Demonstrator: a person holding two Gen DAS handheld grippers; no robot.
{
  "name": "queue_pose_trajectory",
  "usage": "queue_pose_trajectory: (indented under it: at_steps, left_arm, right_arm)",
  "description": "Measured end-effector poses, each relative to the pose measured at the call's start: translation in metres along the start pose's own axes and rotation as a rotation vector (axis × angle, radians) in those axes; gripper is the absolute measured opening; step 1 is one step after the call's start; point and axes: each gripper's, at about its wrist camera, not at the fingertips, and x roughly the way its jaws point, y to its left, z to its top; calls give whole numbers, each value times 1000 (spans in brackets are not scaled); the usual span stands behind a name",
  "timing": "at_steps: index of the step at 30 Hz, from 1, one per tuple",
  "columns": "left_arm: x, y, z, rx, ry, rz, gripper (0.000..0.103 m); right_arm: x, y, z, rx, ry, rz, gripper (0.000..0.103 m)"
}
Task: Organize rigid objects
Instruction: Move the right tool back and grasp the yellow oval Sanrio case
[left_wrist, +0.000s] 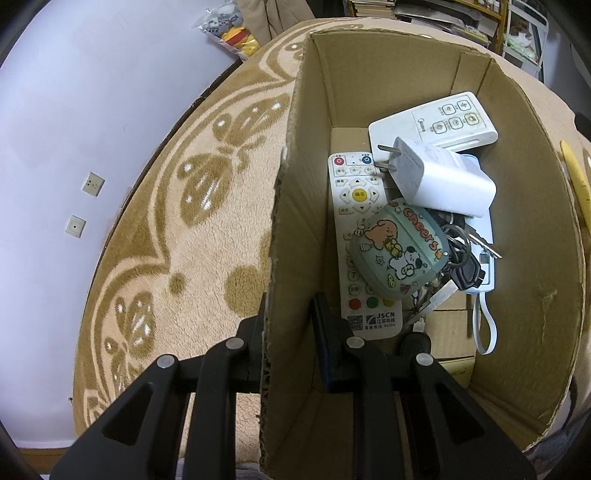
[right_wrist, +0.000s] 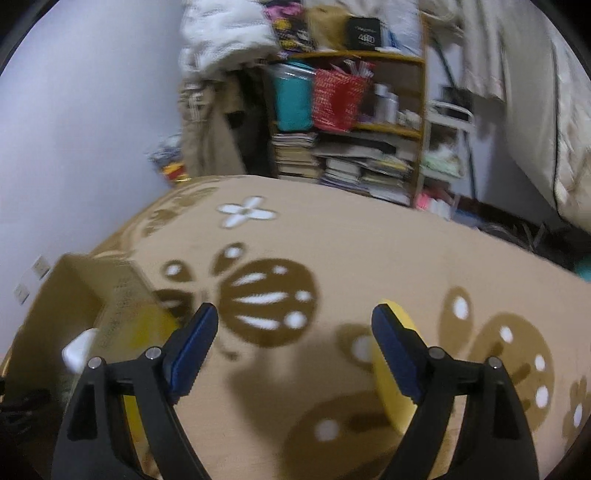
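Holding the brown cardboard box (left_wrist: 317, 92) by its near wall, the left gripper (left_wrist: 288, 332) has its two fingers pinched on the card, one outside and one inside. Inside the box lie a long white remote with a yellow button (left_wrist: 349, 206), a flat white remote (left_wrist: 436, 118), a white plug charger (left_wrist: 439, 177), a green cartoon case (left_wrist: 399, 247) and some keys (left_wrist: 461, 251). The right gripper (right_wrist: 295, 350) hangs over the tan butterfly blanket (right_wrist: 332, 236) with its fingers spread wide and nothing between them. A round yellow thing (right_wrist: 391, 387) lies just behind its right finger. I think that comes next: the gripper must drop, turn and pinch it.
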Motion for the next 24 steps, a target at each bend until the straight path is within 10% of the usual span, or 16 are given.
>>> queue_pose_trajectory:
  at_steps: [20, 24]
  left_arm:
    - [0, -4, 0, 13, -2, 15, 20]
    - [-1, -4, 0, 13, -2, 15, 20]
  right_arm:
    - [65, -81, -47, 126, 181, -153, 89]
    - [63, -78, -49, 110, 173, -182, 65]
